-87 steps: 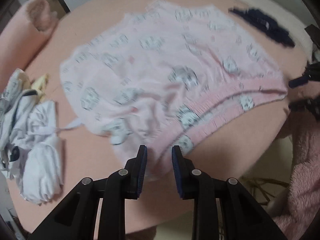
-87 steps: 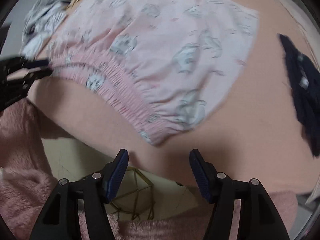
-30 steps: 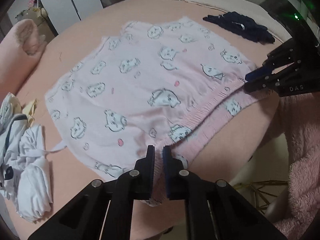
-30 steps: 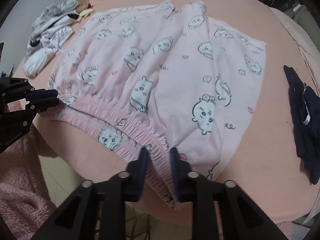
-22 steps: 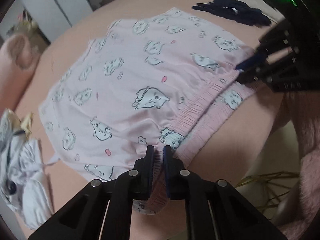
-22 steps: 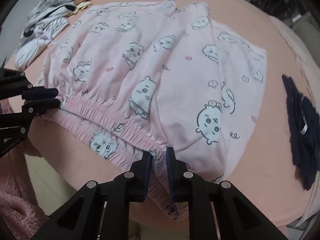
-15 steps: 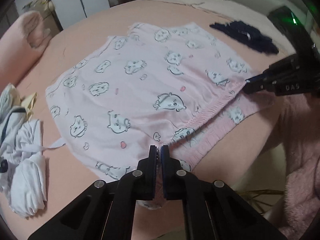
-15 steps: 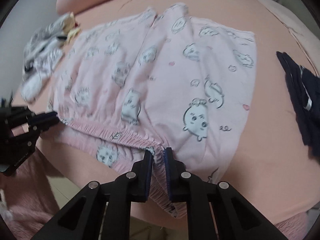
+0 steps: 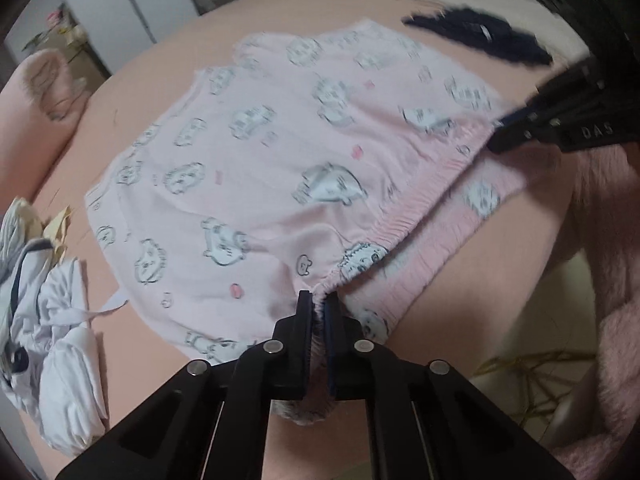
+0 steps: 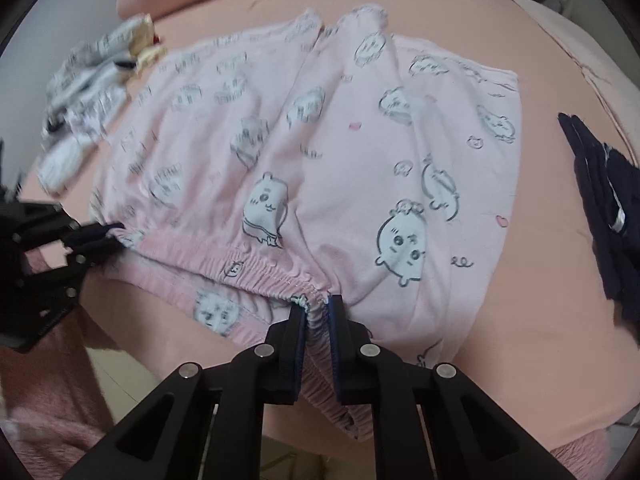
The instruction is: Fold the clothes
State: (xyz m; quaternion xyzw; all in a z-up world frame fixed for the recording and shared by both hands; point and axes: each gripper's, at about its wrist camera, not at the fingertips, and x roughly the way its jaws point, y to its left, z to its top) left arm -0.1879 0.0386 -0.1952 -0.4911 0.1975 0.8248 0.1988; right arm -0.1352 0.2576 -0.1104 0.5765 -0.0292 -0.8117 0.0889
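Pink pyjama shorts (image 9: 280,168) printed with white cartoon animals lie spread on a peach bed sheet (image 9: 132,80), elastic waistband towards me. My left gripper (image 9: 319,304) is shut on the left end of the waistband (image 9: 404,224). My right gripper (image 10: 316,308) is shut on the right end of the waistband (image 10: 248,268). The shorts (image 10: 312,152) are lifted slightly at the waistband, whose top layer is raised off the lower layer. Each gripper shows in the other view: right gripper (image 9: 504,128), left gripper (image 10: 108,236).
A heap of white and grey clothes (image 9: 44,292) lies left on the bed; it also shows in the right wrist view (image 10: 88,88). A dark navy garment (image 9: 480,36) lies at the far right (image 10: 608,208). A pink fluffy fabric (image 9: 616,280) hangs beside the bed edge.
Both grippers closed on the waistband ends, from open 2.9 s ago. Since then they have lifted the top edge and drawn it taut between them.
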